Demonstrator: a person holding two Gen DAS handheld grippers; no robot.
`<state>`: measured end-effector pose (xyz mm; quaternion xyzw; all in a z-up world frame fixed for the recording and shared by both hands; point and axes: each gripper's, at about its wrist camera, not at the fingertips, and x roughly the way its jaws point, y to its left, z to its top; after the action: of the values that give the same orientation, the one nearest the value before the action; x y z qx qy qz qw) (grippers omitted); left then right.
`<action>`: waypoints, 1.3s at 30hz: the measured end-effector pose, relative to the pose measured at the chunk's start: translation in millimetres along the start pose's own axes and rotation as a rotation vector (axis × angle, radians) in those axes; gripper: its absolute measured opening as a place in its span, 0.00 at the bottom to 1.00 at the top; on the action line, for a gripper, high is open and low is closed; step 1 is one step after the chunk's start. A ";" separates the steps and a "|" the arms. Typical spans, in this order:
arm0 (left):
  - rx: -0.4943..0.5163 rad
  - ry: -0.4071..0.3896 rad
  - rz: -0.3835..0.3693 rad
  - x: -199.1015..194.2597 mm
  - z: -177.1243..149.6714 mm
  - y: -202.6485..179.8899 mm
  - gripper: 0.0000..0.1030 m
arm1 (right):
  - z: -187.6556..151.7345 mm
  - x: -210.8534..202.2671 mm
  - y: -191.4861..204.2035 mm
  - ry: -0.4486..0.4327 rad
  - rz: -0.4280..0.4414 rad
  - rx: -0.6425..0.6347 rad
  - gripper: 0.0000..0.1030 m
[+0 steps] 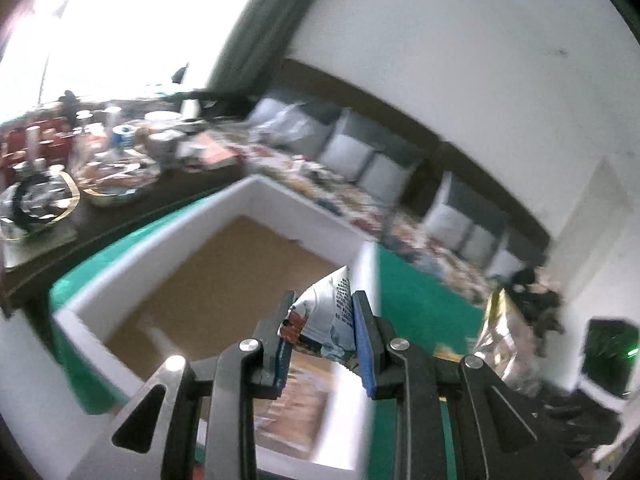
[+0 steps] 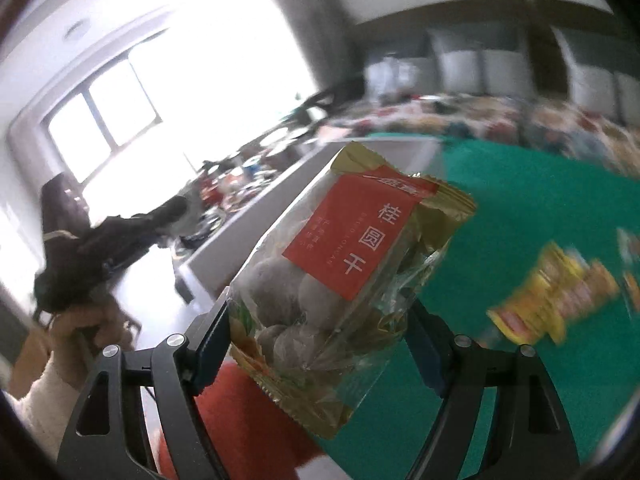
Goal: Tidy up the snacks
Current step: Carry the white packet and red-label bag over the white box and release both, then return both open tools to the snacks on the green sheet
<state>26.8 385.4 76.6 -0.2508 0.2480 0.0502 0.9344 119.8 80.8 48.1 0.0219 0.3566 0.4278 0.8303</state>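
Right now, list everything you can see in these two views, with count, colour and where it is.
small snack packet: one, white with blue and red print, pinched between the left gripper's pads above the box
dried longan bag: one, clear and gold with a red label, between the right gripper's pads
box: one, white walls with a brown floor, on the green cloth
green cloth: one, covering the table
yellow packet: one, yellow and red, blurred, lying on the cloth
dark table: one, crowded with dishes and jars, behind the box
cushions: several, grey, along the wall
left gripper: black, shut on the packet
right gripper: black, holding the bag
hand: one, with a cream sleeve, lower left of the right wrist view
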 end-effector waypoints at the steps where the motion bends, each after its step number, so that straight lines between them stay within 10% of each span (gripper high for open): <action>1: 0.003 0.010 0.029 4.2 0.4 9.0 0.26 | 8.5 15.4 11.2 0.024 0.001 -0.032 0.78; 10: 0.081 0.074 0.211 47.1 -21.9 37.3 0.28 | 36.1 136.7 52.4 0.204 -0.031 -0.110 0.81; 12: 0.069 0.093 0.244 51.9 -24.1 40.1 0.67 | 38.5 153.8 54.9 0.261 -0.048 -0.116 0.82; 14: 0.051 0.079 0.262 52.0 -24.7 44.4 0.84 | 37.3 156.0 53.0 0.280 -0.037 -0.108 0.81; 23: 0.011 0.104 0.187 49.9 -35.2 25.2 0.85 | 24.5 100.8 -13.9 0.167 -0.095 0.017 0.81; 39: 0.349 0.353 -0.141 118.5 -127.1 -211.1 0.92 | -176.2 -88.5 -243.8 0.196 -0.681 0.263 0.81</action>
<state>120.5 135.5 16.9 -0.1072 0.3939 -0.1034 0.9070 147.9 -185.1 -115.6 -0.0327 0.4732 0.0780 0.8769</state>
